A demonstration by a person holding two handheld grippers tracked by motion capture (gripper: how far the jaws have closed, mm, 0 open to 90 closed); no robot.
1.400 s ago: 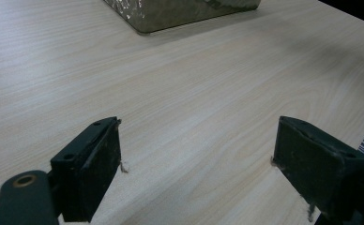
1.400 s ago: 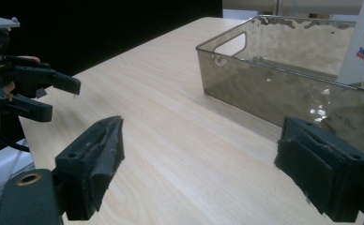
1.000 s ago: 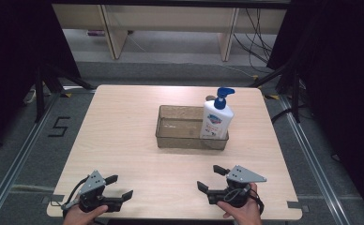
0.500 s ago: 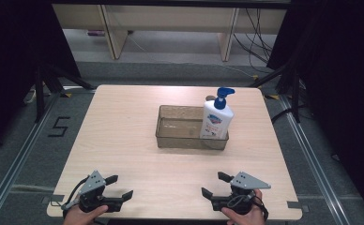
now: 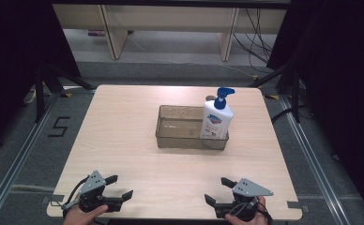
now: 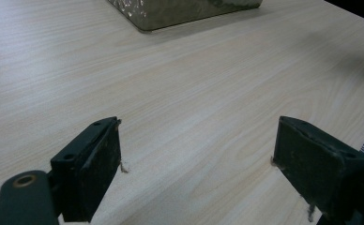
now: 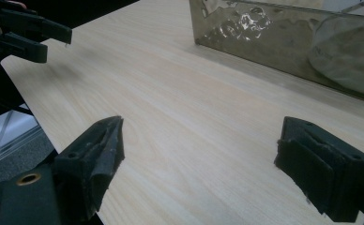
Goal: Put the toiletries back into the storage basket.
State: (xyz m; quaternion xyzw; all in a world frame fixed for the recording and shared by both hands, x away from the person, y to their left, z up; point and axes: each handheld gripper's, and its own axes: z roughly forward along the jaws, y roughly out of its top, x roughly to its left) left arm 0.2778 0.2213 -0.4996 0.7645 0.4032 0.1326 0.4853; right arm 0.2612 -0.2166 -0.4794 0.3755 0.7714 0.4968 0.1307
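White pump bottle (image 5: 216,119) upright at right end of clear tray (image 5: 180,136). Right gripper (image 5: 223,192) and left gripper (image 5: 119,187), jaws spread, empty, near worktop (image 5: 124,122) edge, well apart from tray. Advise grasping bottle body squarely, lifting straight up clear of tray wall.

The table (image 5: 124,140) was pale wood-grain laminate. The bin (image 5: 180,129) was translucent smoky brown, and the bottle (image 5: 216,123) was white with a blue pump and a blue-red label. Both gripper jaws were black.

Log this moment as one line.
left gripper: open, idle | right gripper: open, idle | pump bottle: upright in tray | contact: none
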